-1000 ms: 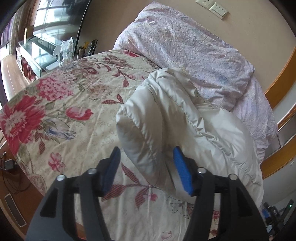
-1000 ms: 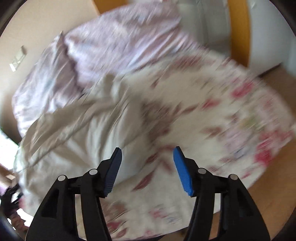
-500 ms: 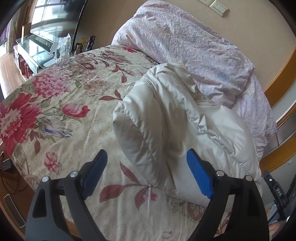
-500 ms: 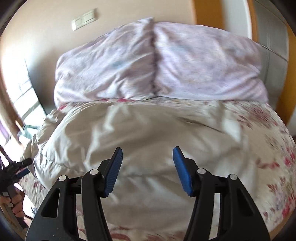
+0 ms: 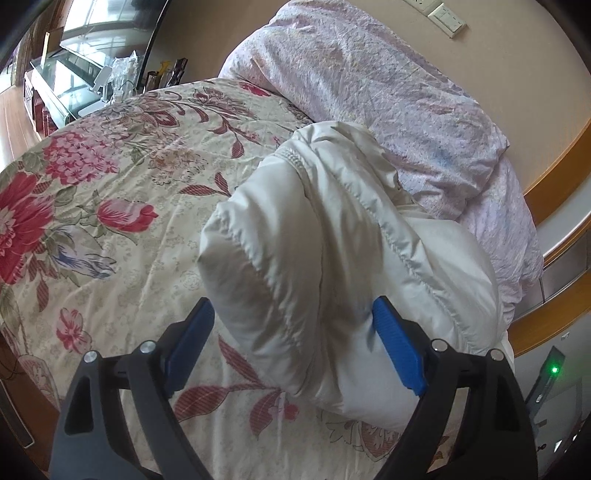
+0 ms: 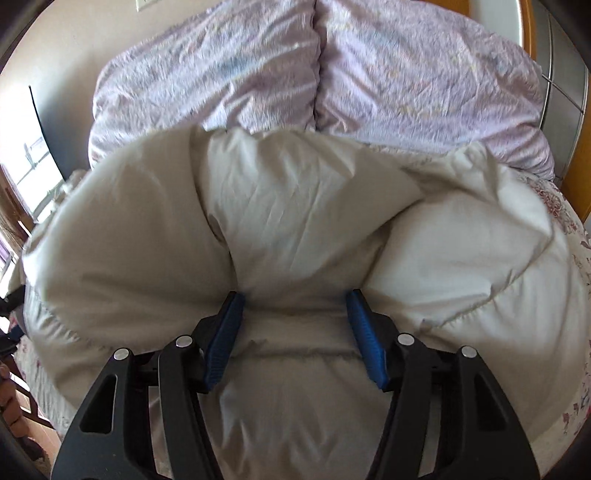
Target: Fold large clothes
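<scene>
The white padded jacket [image 5: 332, 240] lies bunched, half-doubled, so I work on its near edge. My right gripper [image 6: 294, 295] is pushed down into it, jaws half apart astride a ridge of fabric, likely to pin it; no clamp that I can see. My left gripper [image 5: 291, 302] has just been opening and stands wide around the jacket's rounded fold, gripping nothing. Under the jacket spreads a floral quilt [image 5: 129, 177]; lilac pillows [image 5: 388, 92] lie just behind it, with a wall switch [image 5: 448, 22] above.

Cream jacket [image 5: 332, 258]; red-flowered bedspread [image 5: 110, 177]; pale lilac, perhaps patterned, pillows [image 6: 406, 74].
</scene>
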A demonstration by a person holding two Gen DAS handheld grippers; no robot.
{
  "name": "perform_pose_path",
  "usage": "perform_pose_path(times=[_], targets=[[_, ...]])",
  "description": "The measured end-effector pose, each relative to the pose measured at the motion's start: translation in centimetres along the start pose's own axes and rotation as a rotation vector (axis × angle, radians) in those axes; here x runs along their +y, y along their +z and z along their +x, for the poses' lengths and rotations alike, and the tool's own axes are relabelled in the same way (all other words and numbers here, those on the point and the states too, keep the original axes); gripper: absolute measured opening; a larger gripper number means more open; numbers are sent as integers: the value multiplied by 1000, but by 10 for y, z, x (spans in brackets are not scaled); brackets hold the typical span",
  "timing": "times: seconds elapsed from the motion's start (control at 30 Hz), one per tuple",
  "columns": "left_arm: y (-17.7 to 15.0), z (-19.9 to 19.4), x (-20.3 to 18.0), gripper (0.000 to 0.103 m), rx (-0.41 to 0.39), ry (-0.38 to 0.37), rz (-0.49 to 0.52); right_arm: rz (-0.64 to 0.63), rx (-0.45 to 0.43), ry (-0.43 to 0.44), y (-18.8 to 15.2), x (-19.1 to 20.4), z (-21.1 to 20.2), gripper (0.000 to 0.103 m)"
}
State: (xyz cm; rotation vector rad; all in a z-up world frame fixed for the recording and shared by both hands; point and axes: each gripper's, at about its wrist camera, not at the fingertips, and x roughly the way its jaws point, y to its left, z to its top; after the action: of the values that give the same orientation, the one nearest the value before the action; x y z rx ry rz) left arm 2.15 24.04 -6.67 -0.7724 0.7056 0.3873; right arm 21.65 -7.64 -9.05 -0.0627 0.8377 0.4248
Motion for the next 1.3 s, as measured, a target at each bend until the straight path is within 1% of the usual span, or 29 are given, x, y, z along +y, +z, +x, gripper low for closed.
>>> perform_pose_path(times=[0.1,0.17,0.23,0.47,0.57,0.63,0.67,0.7,0.73,0.83,0.97,1.07,1.3], targets=[[2,4,-1,86,-2,-14,-13,3,20,2,-1,1,11,62],[4,7,-2,82,-6,-28,-21,1,28,-3,-1,3,14,62],[6,10,-2,79,-10,-32,-32,-2,29,-7,-2,4,15,62],[10,18,5,74,-12,-62,-95,0,30,-7,-4,4,18,62],[12,21,9,65,-16,-80,-120,5,32,-1,-4,4,17,62],[14,21,9,53,-21,-85,-129,1,28,-3,-4,4,17,62],[15,20,8,49,-26,-84,-124,1,26,-5,-4,5,17,62],[16,18,5,41,-31,-84,-117,1,25,-7,-3,5,17,62],[18,15,1,36,-38,-84,-100,1,25,-9,-4,5,17,62],[23,5,-10,29,-54,-91,-57,1,23,-19,-3,7,16,62],[30,-12,-32,27,-83,-103,12,0,18,-31,-3,8,17,62],[34,-28,-58,27,-121,-125,89,-2,19,-35,-3,8,17,62],[29,-57,-122,27,-182,-203,252,0,11,-49,-5,10,19,62]])
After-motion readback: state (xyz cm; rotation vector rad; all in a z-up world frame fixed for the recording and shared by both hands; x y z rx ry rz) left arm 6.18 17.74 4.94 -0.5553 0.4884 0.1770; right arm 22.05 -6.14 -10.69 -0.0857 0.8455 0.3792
